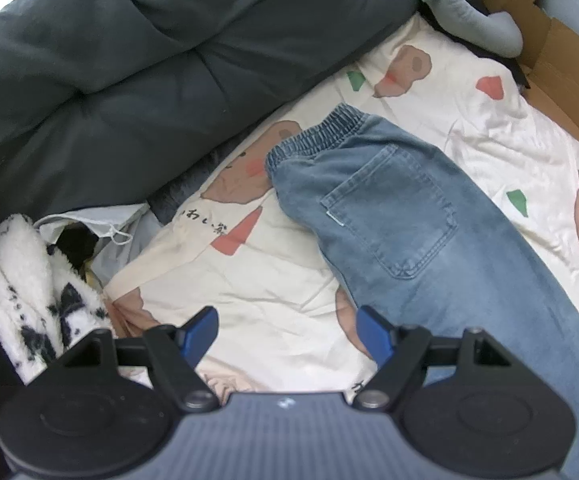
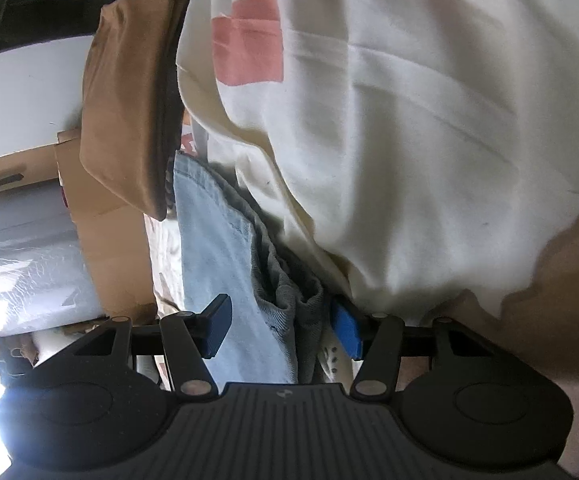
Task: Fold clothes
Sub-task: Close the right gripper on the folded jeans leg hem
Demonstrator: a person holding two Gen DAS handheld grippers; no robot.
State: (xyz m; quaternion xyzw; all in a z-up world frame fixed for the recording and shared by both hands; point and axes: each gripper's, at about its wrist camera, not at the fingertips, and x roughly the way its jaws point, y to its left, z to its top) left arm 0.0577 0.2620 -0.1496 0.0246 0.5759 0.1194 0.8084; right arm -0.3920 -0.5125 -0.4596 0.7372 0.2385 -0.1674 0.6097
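Blue jeans point(image 1: 401, 208) lie folded lengthwise on a cream printed sheet point(image 1: 281, 280), with the elastic waistband at the far end and a back pocket facing up. My left gripper point(image 1: 287, 332) hovers open over the sheet just left of the jeans, with nothing between its fingers. The right wrist view is rolled on its side. There my right gripper point(image 2: 281, 328) straddles the bunched hem of a jeans leg point(image 2: 249, 264). One blue pad point(image 2: 347, 330) sits between the denim and the sheet point(image 2: 409, 140). The other finger point(image 2: 217, 326) stands off the cloth, so the jaws are open around it.
A dark grey quilted cushion point(image 1: 129, 60) borders the sheet on the left. A fuzzy black-and-white garment point(image 1: 29, 280) lies at the near left. Cardboard point(image 1: 561, 60) and a grey plush thing point(image 1: 461, 12) sit at the far right. A brown cushion point(image 2: 129, 112) and more cardboard point(image 2: 109, 248) lie beyond the jeans leg.
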